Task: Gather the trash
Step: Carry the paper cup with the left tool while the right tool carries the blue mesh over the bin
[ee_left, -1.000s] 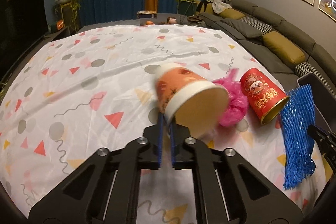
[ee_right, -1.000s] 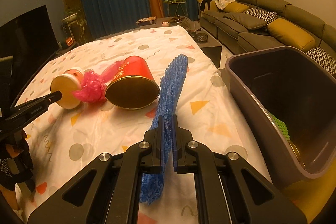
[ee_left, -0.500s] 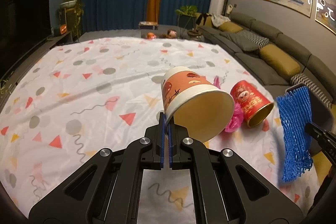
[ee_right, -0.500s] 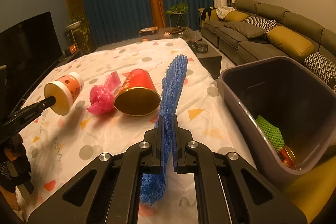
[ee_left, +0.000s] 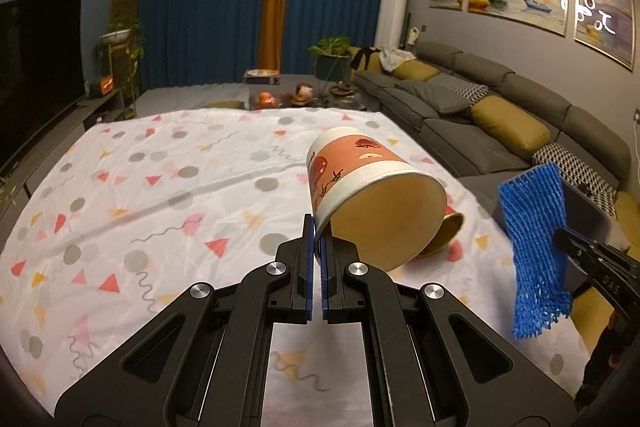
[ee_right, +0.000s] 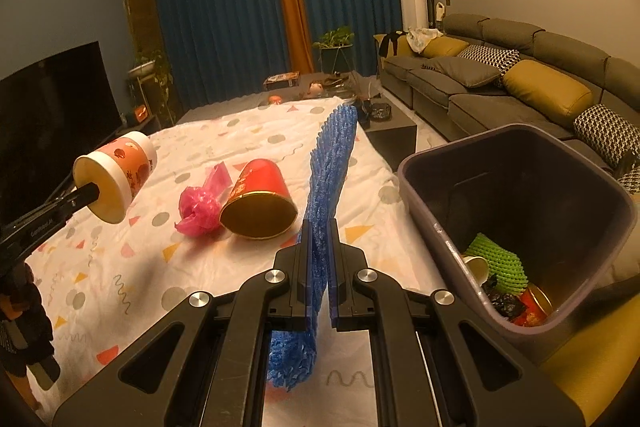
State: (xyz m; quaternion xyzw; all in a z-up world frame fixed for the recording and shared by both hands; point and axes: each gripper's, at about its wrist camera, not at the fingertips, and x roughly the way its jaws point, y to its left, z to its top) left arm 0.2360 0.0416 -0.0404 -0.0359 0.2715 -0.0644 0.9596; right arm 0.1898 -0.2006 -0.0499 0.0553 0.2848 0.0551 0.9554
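My left gripper (ee_left: 316, 227) is shut on the rim of an orange-and-white paper cup (ee_left: 372, 187), which hangs tilted above the patterned tablecloth (ee_left: 160, 187); the same cup (ee_right: 116, 179) shows at the left of the right wrist view. My right gripper (ee_right: 320, 227) is shut on a blue foam net (ee_right: 330, 171), seen also as the blue net (ee_left: 536, 247) at the right of the left wrist view. A red cup (ee_right: 260, 203) with a gold inside lies on its side on the cloth, touching a crumpled pink bag (ee_right: 200, 207). The grey bin (ee_right: 560, 163) stands right of the table.
The bin holds a green foam net (ee_right: 496, 259), a small paper cup and dark wrappers. A grey sofa (ee_right: 520, 87) with yellow cushions runs along the right wall. A dark low table (ee_right: 390, 129) stands beyond the bin, and a television (ee_right: 48, 115) at the left.
Both grippers have risen with their loads. The paper cup has lifted off the cloth and now hides the pink bag in the left wrist view. The blue net has moved up and closer to the bin.
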